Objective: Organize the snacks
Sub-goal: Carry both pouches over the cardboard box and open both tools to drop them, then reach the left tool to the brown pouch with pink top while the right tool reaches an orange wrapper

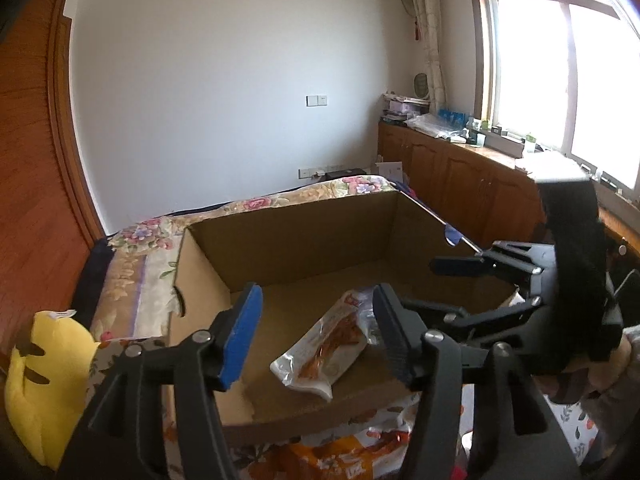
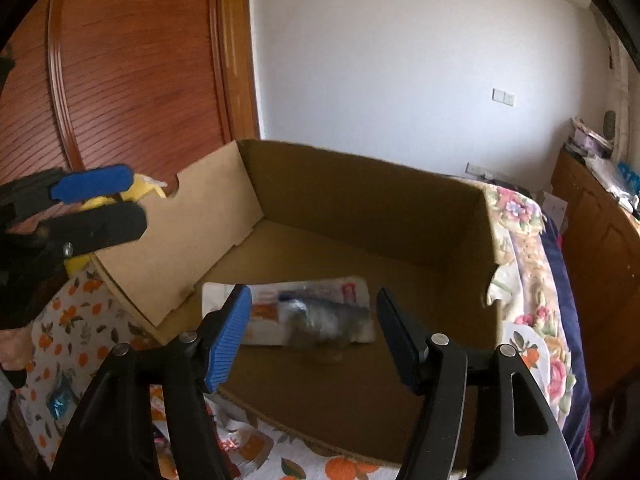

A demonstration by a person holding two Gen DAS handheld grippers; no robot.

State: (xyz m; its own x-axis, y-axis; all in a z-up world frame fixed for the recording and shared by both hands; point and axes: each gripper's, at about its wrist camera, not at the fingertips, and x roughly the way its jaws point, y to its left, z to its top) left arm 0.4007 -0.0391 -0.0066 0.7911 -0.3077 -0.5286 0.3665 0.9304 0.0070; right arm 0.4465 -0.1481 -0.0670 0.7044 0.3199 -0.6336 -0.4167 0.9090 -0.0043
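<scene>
An open cardboard box (image 1: 304, 240) sits on a bed; it also shows in the right wrist view (image 2: 360, 200). A white snack pack with orange-red contents (image 1: 324, 354) lies on the box floor. In the right wrist view a snack pack (image 2: 312, 312) lies on the box floor, partly blurred. My left gripper (image 1: 316, 336) is open and empty above the box's near edge; it also shows in the right wrist view (image 2: 100, 200). My right gripper (image 2: 312, 334) is open and empty over the box; it also shows in the left wrist view (image 1: 460, 280).
More snack packs (image 1: 340, 452) lie on the orange-print cloth (image 2: 80, 320) in front of the box. A yellow plush toy (image 1: 44, 380) sits at the left. A small blue wrapped item (image 2: 60, 400) lies on the cloth. Wooden cabinets (image 1: 460, 176) stand under the window.
</scene>
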